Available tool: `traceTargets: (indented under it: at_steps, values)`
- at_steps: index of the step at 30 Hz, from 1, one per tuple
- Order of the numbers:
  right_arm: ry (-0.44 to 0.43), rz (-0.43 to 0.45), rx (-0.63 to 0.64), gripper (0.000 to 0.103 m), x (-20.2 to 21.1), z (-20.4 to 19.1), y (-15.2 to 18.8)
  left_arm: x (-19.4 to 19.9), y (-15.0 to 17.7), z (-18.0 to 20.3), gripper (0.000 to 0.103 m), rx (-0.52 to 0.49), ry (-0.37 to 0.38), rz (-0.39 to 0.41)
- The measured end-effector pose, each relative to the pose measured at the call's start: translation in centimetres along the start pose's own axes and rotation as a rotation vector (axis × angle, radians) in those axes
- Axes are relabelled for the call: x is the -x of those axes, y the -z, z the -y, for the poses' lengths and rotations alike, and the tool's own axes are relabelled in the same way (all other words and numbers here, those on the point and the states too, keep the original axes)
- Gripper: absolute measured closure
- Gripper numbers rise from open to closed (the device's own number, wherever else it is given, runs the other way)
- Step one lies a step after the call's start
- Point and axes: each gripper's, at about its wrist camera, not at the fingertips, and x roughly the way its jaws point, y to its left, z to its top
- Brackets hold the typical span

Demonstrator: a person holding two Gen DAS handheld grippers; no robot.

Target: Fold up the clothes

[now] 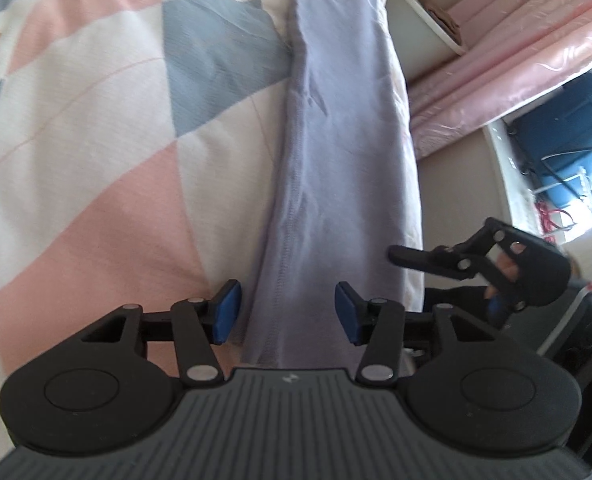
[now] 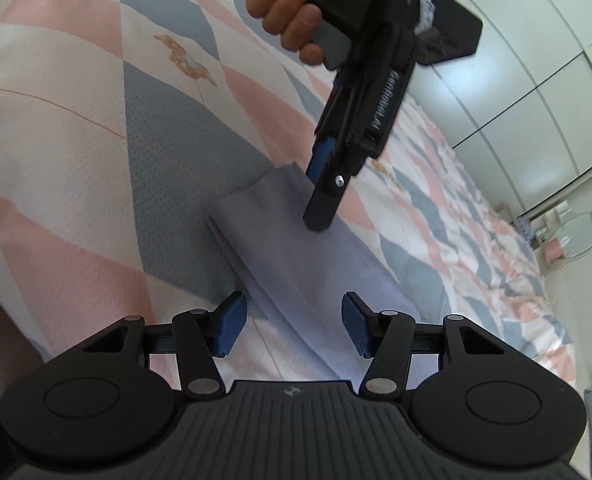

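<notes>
both grippers (image 1: 288, 314) (image 2: 294, 322) angle down, jaws apart, straddling folded lavender garment (image 1: 335, 152).

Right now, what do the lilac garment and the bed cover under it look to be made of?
Lilac garment: looks like soft, matte knit jersey, perhaps cotton; a stitched seam line runs along it and it creases gently.
Bed cover: seems a quilted or waffle-textured woven cotton, matte, printed in pink, grey and white diamonds; fine dimpled rows show on the grey patch. Fibre content can't be confirmed.

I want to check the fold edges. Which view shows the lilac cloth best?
The left wrist view: the long folded lilac cloth strip runs nearly its whole length there. The right wrist view shows one end, partly covered by the left claw.
</notes>
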Motion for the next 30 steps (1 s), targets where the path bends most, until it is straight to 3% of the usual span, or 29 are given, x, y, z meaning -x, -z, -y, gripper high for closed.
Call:
traceTargets:
  at_steps: [5, 9, 10, 11, 13, 17, 21, 26, 30]
  values:
    - [0.079, 0.027, 0.064, 0.051, -1.5, -1.4, -0.3, 0.0, 0.1, -1.4, 0.091, 0.08, 0.016, 0.009]
    - [0.104, 0.053, 0.099, 0.06, -2.6, -1.8, -0.5, 0.6, -0.1, -1.9, 0.097, 0.16, 0.032, 0.026]
    - [0.092, 0.057, 0.109, 0.067, -2.7, -1.9, -0.5, 1.0, -0.2, -1.7, 0.097, 0.18, 0.038, 0.037]
    - [0.069, 0.061, 0.111, 0.084, -2.9, -1.7, -0.5, 1.4, -0.4, -1.6, 0.098, 0.202, 0.047, 0.051]
    - [0.032, 0.061, 0.075, 0.095, -3.0, -0.9, -0.5, 2.5, -1.2, -1.1, 0.098, 0.249, 0.073, 0.105]
    - [-0.11, 0.096, -0.221, 0.098, -2.2, 5.7, 0.4, 4.9, -4.7, 1.1, 0.098, 0.304, 0.107, 0.254]
    - [-0.221, 0.146, -0.612, 0.098, -1.5, 14.9, 4.7, 5.1, -12.1, 3.9, 0.099, 0.287, 0.134, 0.397]
    - [-0.198, 0.071, -0.953, 0.097, -3.1, 24.7, 14.2, 1.1, -23.9, 6.9, 0.099, 0.292, 0.147, 0.554]
    - [-0.159, 0.009, -1.104, 0.096, -4.5, 31.6, 23.4, -4.6, -31.1, 8.5, 0.098, 0.359, 0.109, 0.584]
